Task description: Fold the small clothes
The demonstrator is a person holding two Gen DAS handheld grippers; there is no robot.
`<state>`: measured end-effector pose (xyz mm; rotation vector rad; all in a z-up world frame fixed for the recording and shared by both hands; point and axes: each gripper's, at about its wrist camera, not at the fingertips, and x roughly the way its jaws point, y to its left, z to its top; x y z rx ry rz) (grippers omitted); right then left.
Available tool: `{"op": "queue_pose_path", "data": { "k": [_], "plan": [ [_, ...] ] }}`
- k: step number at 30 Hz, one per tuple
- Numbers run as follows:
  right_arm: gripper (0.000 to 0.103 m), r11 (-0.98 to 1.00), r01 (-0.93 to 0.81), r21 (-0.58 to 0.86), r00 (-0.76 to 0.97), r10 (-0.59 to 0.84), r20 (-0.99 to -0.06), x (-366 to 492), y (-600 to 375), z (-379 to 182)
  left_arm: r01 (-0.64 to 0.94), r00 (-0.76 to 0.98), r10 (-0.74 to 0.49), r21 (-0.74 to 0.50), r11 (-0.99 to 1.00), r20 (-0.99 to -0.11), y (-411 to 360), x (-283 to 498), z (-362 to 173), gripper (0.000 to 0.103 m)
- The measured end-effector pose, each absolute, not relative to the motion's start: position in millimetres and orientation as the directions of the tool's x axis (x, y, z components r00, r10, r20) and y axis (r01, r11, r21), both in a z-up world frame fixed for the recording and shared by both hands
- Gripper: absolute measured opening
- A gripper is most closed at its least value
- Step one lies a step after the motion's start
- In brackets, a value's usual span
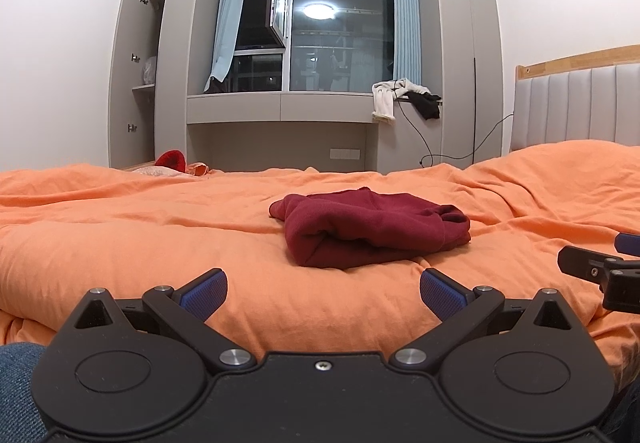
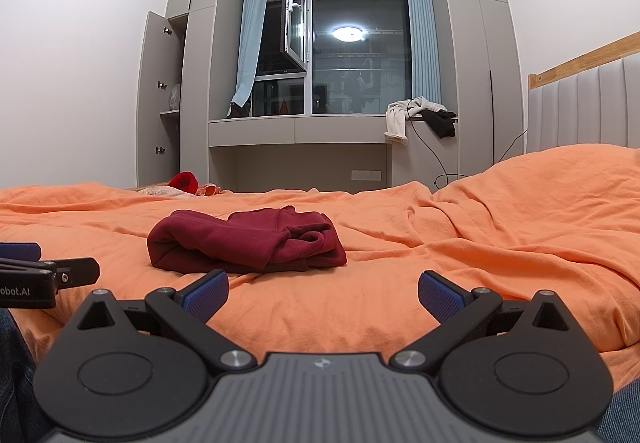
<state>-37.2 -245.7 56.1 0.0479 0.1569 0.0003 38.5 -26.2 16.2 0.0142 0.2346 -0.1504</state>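
Left wrist view: your left gripper [image 1: 323, 293] is down low over the near edge of the bed [image 1: 120, 243], fingers spread wide with nothing between them. The blue pads [image 1: 206, 293] aren't touching any fabric. The garment [image 1: 370, 229], dark red and bunched into a loose fold, lies on the bed straight past the gripper, a bit right of centre and well clear of the fingertips. Your right gripper [image 1: 600, 267] pokes in from the right edge, near the garment's right side but apart from it. Behind the garment, past the far side of the bed, there's the window [image 1: 340, 43], with some white and black clothes [image 1: 404, 97] dumped on its ledge.

Right wrist view: your right gripper [image 2: 323, 293] is spread open too, holding nothing, low over the bed [image 2: 480, 243]. The garment [image 2: 244, 241] is ahead and left of centre, just past the left fingertip, not touching. The left gripper [image 2: 48, 275] shows at the left edge, beside the garment's left end. The headboard [image 2: 584, 111] is far off to the garment's right.
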Motion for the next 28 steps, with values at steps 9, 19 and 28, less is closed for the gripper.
{"op": "queue_pose_path", "data": {
  "k": [9, 19, 28],
  "plan": [
    [0.103, 0.999, 0.003, 0.047, 0.988, 0.004, -0.157, -37.5, -245.3, 55.9, 0.154, 0.959, -0.148, 0.007, 0.988, -0.241, -23.9, 34.7, 17.1, 0.102],
    [0.103, 0.999, 0.003, 0.046, 0.987, 0.005, -0.16, -38.6, -244.6, 55.3, 0.165, 0.958, -0.156, 0.021, 0.986, -0.241, -28.2, 37.0, 18.4, 0.102],
    [0.103, 0.999, 0.003, 0.046, 0.987, 0.004, -0.16, -39.1, -244.5, 55.8, 0.161, 0.958, -0.15, 0.025, 0.987, -0.245, -29.2, 37.5, 18.0, 0.102]
  ]
}}
